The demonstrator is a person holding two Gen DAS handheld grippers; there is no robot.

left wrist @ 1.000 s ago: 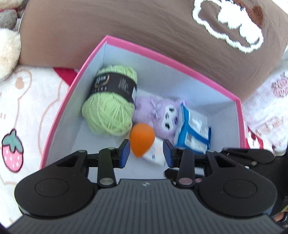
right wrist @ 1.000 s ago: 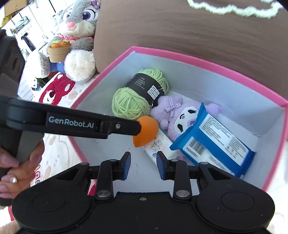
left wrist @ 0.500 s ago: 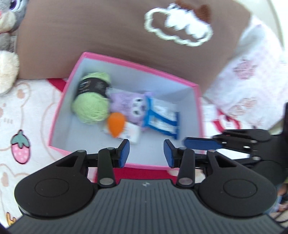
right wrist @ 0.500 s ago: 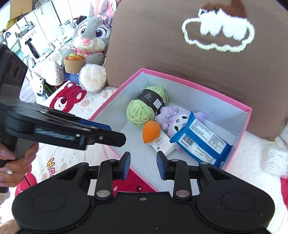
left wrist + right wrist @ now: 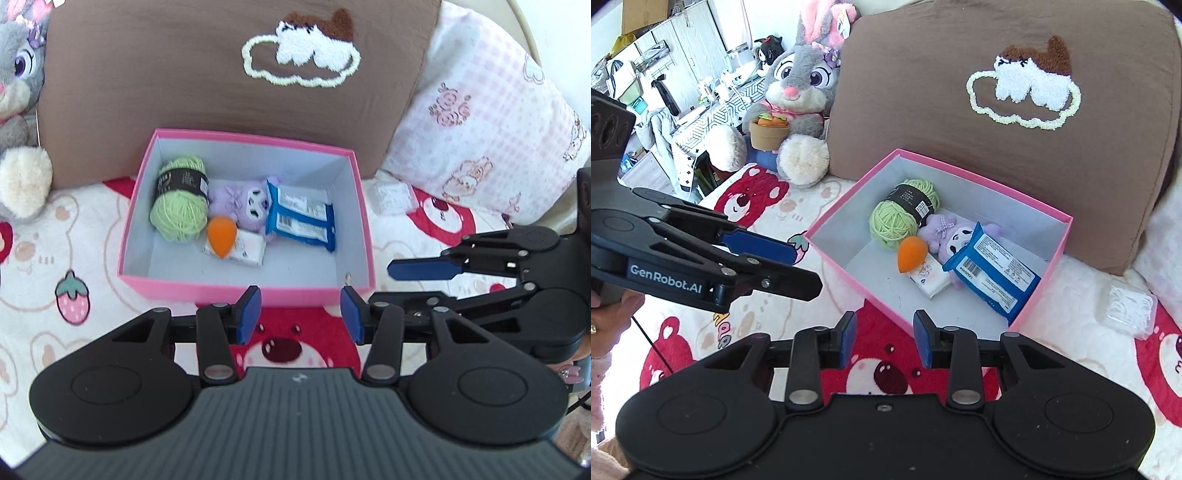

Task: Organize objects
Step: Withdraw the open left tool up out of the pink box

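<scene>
An open pink box (image 5: pixel 243 291) stands on the bed against a brown cushion. Inside lie a green yarn ball (image 5: pixel 179 218), an orange teardrop sponge (image 5: pixel 221 236), a purple plush (image 5: pixel 240 205), a blue wipes pack (image 5: pixel 301 218) and a white tissue pack (image 5: pixel 247 251). My left gripper (image 5: pixel 300 314) hovers above the box's near wall, its jaws opening with nothing between them. My right gripper (image 5: pixel 884 339) hangs over the box's near corner (image 5: pixel 905 321), jaws a little apart and empty. The sponge (image 5: pixel 911 253) rests partly on the tissue pack (image 5: pixel 931 278).
A brown cushion (image 5: pixel 184 74) stands behind the box, a grey rabbit plush (image 5: pixel 801 85) to its left and a pink checked pillow (image 5: pixel 480 122) to its right. A small clear plastic box (image 5: pixel 1130 310) lies on the bear-print blanket (image 5: pixel 757 199), right of the pink box.
Both grippers have pulled back and up, away from the box. The orange sponge, earlier between the left jaws, now lies in the box. The left jaws have widened.
</scene>
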